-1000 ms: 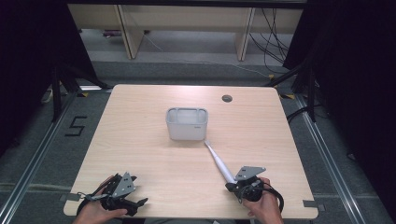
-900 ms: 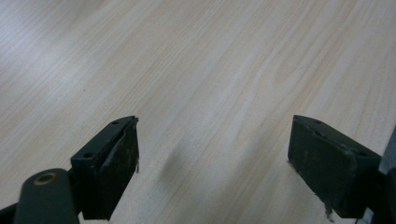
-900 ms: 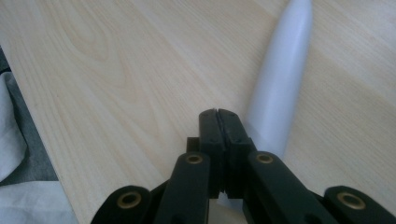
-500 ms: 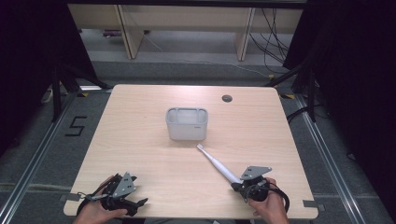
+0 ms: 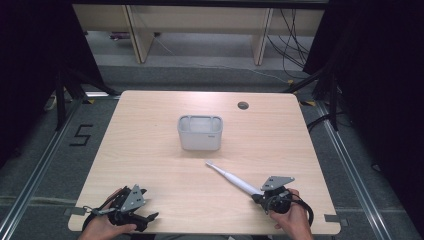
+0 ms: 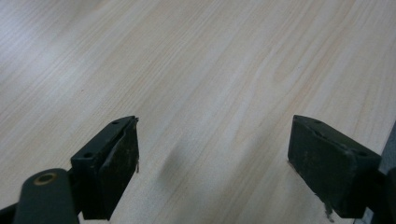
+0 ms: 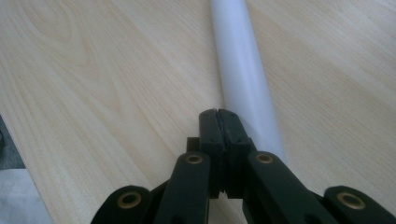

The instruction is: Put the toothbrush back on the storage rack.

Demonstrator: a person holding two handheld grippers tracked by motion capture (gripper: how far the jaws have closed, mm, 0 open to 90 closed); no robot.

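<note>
At the left front corner of the light wooden bench (image 5: 150, 150), the left hand-held gripper (image 5: 131, 207) rests low in the person's left hand (image 5: 102, 226). In the left gripper view its two black jaws stand wide apart, with bare wood between them and nothing held. Near the middle of the bench, a little toward the far side, stands a grey container (image 5: 200, 132) with an open top. In front of it and to the right lies a white electric toothbrush (image 5: 231, 178), flat on the wood and set diagonally: its brush head points toward the container but stays apart from it, and its thick handle reaches down to the right hand-held gripper (image 5: 261, 196). This gripper is at the right front of the bench, in the person's right hand (image 5: 290, 220). In the right gripper view its jaws are pressed together, with nothing between them, and the white handle (image 7: 243, 79) lies just beside the closed tips, on their right side.
</note>
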